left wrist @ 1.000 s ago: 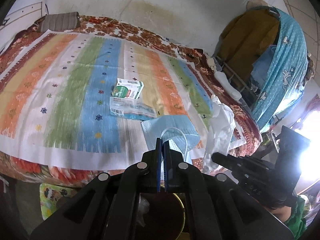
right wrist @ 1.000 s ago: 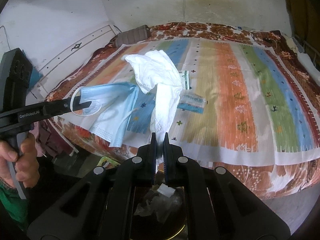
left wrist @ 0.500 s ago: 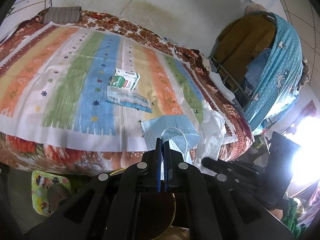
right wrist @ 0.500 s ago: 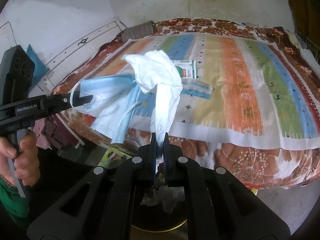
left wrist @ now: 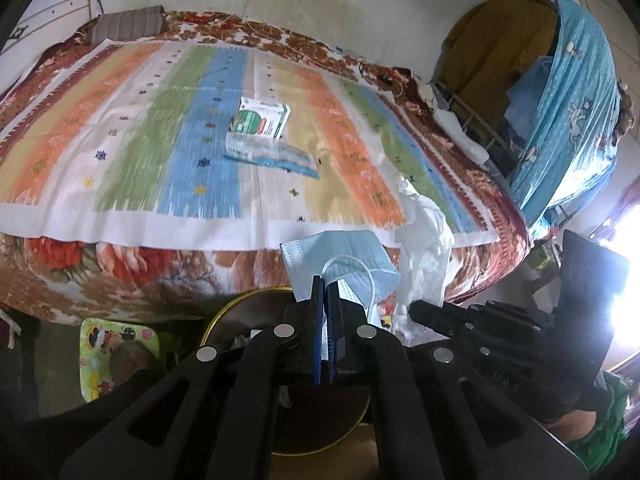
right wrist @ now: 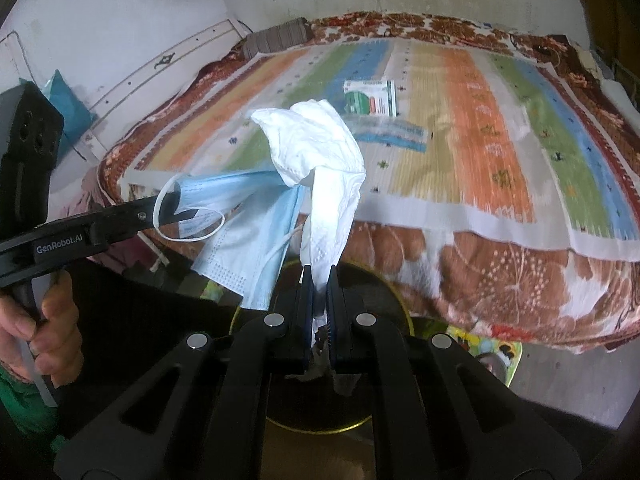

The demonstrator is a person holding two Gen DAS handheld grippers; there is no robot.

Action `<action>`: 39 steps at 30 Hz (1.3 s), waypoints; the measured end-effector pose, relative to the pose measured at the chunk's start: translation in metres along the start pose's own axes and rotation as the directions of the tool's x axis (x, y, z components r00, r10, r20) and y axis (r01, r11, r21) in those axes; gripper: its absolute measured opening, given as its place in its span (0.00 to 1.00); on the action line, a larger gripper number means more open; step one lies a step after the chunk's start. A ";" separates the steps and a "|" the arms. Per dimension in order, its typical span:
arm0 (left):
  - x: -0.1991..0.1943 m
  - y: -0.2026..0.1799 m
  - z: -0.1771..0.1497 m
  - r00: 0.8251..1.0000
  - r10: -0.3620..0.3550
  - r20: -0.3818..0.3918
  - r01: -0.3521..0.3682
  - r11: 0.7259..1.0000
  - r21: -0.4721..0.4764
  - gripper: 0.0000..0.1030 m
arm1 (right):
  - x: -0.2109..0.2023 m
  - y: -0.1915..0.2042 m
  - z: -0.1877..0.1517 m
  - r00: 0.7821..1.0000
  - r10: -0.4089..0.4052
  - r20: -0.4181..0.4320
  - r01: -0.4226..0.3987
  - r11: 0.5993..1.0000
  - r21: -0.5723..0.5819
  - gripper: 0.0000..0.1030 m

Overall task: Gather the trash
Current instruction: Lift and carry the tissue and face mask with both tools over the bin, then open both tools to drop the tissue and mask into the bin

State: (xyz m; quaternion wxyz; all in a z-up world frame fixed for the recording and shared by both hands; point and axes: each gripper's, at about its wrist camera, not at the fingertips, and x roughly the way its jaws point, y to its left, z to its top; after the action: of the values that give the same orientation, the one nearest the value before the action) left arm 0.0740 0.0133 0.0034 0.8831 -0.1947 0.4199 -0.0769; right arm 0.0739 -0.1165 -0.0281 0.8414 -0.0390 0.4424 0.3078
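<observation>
Left gripper [left wrist: 325, 284]: jaws closed, pinching material, held level. Right gripper [right wrist: 319, 276]: jaws closed, likewise pinching. Left hand [right wrist: 48, 332]: fingers wrapped round the handle.

Both hand-held grippers [left wrist: 325, 280] [right wrist: 319, 276] withdrawn from bed, now over bin [right wrist: 384, 280].

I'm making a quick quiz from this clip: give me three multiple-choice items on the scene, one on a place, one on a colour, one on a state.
1. Where does the green carton lie?
A. on the striped cover
B. in the bin
C. on the floor

2. What colour is the face mask in the left gripper?
A. black
B. light blue
C. pink

3. How is the right gripper?
A. wide open
B. shut on nothing
C. shut on the white mask

Answers: 1 A, it rests mid-bed on the striped cover; 2 B, its pleats show light blue; 3 C, the fingers pinch its lower end.
</observation>
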 end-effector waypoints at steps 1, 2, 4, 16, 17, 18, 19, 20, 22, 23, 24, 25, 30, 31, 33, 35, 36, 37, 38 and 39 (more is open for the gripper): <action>0.002 0.000 -0.003 1.000 0.006 -0.011 -0.006 1.000 -0.001 0.01 | 0.001 0.000 -0.002 1.000 -0.003 -0.005 0.003 1.000 0.002 0.05; 0.004 0.000 -0.005 1.000 0.010 -0.017 -0.010 1.000 -0.003 0.01 | 0.002 0.001 -0.005 1.000 -0.009 -0.012 0.009 1.000 0.004 0.05; 0.008 0.000 -0.009 0.999 0.027 -0.036 -0.027 1.000 -0.007 0.01 | 0.006 0.001 -0.010 0.999 -0.021 -0.034 0.021 1.000 0.009 0.05; 0.037 0.007 -0.025 0.980 0.121 -0.158 -0.126 0.992 -0.020 0.01 | 0.043 -0.005 -0.037 0.980 -0.062 -0.188 0.082 0.991 0.103 0.05; 0.040 0.008 -0.026 0.977 0.127 -0.172 -0.132 0.991 -0.017 0.01 | 0.046 -0.006 -0.038 0.977 -0.063 -0.202 0.086 0.991 0.106 0.05; 0.042 0.008 -0.027 0.975 0.134 -0.180 -0.139 0.990 -0.016 0.01 | 0.049 -0.006 -0.039 0.975 -0.061 -0.216 0.085 0.991 0.104 0.05; 0.046 0.010 -0.029 0.969 0.156 -0.191 -0.161 0.987 -0.013 0.01 | 0.052 -0.005 -0.041 0.971 -0.054 -0.232 0.079 0.992 0.100 0.05; 0.049 0.011 -0.030 0.964 0.174 -0.203 -0.179 0.984 -0.010 0.01 | 0.056 -0.003 -0.043 0.969 -0.052 -0.242 0.078 0.992 0.100 0.05; 0.056 0.014 -0.033 0.955 0.190 -0.230 -0.199 0.980 -0.017 0.01 | 0.063 -0.002 -0.048 0.963 -0.060 -0.264 0.089 0.991 0.099 0.05; 0.060 0.016 -0.035 0.949 0.199 -0.244 -0.210 0.977 -0.019 0.01 | 0.067 -0.003 -0.051 0.958 -0.054 -0.280 0.088 0.990 0.108 0.05; 0.062 0.016 -0.035 0.946 0.206 -0.252 -0.218 0.976 -0.020 0.01 | 0.073 -0.006 -0.053 0.953 -0.044 -0.299 0.086 0.988 0.131 0.05; 0.065 0.018 -0.037 0.942 0.212 -0.261 -0.227 0.974 -0.026 0.01 | 0.076 -0.008 -0.054 0.949 -0.041 -0.313 0.090 0.985 0.145 0.05; 0.079 0.027 -0.039 0.924 0.230 -0.306 -0.257 0.965 -0.051 0.03 | 0.091 -0.014 -0.057 0.932 -0.044 -0.360 0.115 0.977 0.179 0.16; 0.081 0.027 -0.038 0.923 0.227 -0.310 -0.255 0.965 -0.053 0.05 | 0.093 -0.015 -0.058 0.931 -0.045 -0.363 0.118 0.976 0.183 0.23; 0.081 0.028 -0.037 0.924 0.233 -0.303 -0.262 0.963 -0.058 0.18 | 0.096 -0.020 -0.057 0.929 -0.041 -0.368 0.124 0.971 0.204 0.33; 0.078 0.028 -0.036 0.931 0.221 -0.292 -0.251 0.966 -0.069 0.31 | 0.098 -0.024 -0.056 0.928 -0.031 -0.371 0.123 0.967 0.225 0.33; 0.076 0.028 -0.035 0.935 0.212 -0.285 -0.243 0.967 -0.076 0.33 | 0.097 -0.024 -0.056 0.929 -0.026 -0.368 0.118 0.966 0.231 0.34; 0.073 0.028 -0.033 0.939 0.208 -0.274 -0.238 0.968 -0.081 0.33 | 0.096 -0.023 -0.055 0.931 -0.022 -0.364 0.113 0.966 0.230 0.35; 0.070 0.028 -0.032 0.943 0.206 -0.262 -0.236 0.968 -0.086 0.33 | 0.095 -0.022 -0.055 0.934 -0.020 -0.358 0.108 0.968 0.228 0.38; 0.066 0.030 -0.030 0.947 0.204 -0.249 -0.234 0.967 -0.098 0.35 | 0.092 -0.021 -0.053 0.938 -0.018 -0.347 0.101 0.969 0.224 0.39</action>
State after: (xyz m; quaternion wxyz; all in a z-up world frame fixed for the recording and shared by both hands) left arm 0.0921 0.0120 -0.0730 0.8158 -0.1915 0.5452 0.0259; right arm 0.0858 -0.1067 -0.1354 0.7593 -0.0039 0.6141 0.2152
